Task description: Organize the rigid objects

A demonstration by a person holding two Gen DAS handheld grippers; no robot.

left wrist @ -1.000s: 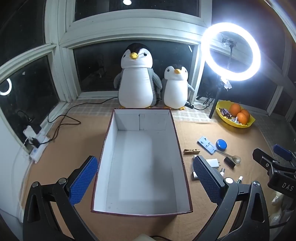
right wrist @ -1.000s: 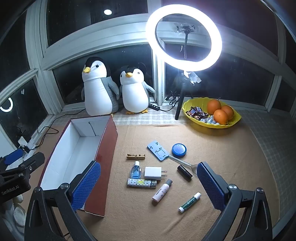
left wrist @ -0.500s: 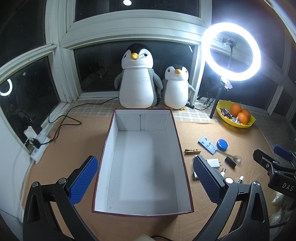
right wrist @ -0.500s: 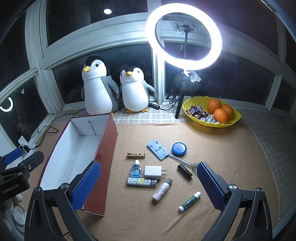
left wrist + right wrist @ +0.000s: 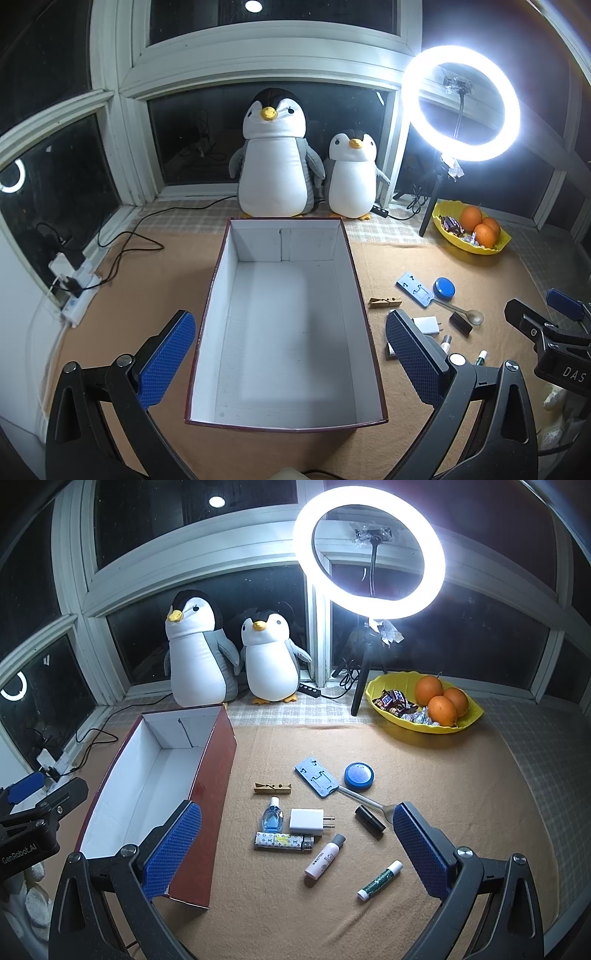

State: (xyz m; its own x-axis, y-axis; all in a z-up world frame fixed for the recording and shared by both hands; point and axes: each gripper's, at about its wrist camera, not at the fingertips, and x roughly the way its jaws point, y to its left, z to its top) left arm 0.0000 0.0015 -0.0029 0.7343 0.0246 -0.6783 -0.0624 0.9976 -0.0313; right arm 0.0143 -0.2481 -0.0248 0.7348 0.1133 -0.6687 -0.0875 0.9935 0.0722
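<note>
A: Left wrist view?
B: The left gripper (image 5: pixel 290 354) hovers level over the near end of the box (image 5: pixel 218 288), jaws spread wide, holding nothing.
A: Right wrist view?
B: The right gripper (image 5: pixel 295 843) hangs above the desk (image 5: pixel 461 812), wide open and empty. The charger (image 5: pixel 306 821), lighter (image 5: pixel 282 841) and pink tube (image 5: pixel 325 855) lie between its fingers, right of the box.

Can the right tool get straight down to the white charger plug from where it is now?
Probably yes. The right tool is open, and the white charger plug lies uncovered between its fingers, though the small blue bottle sits close beside it.
</note>
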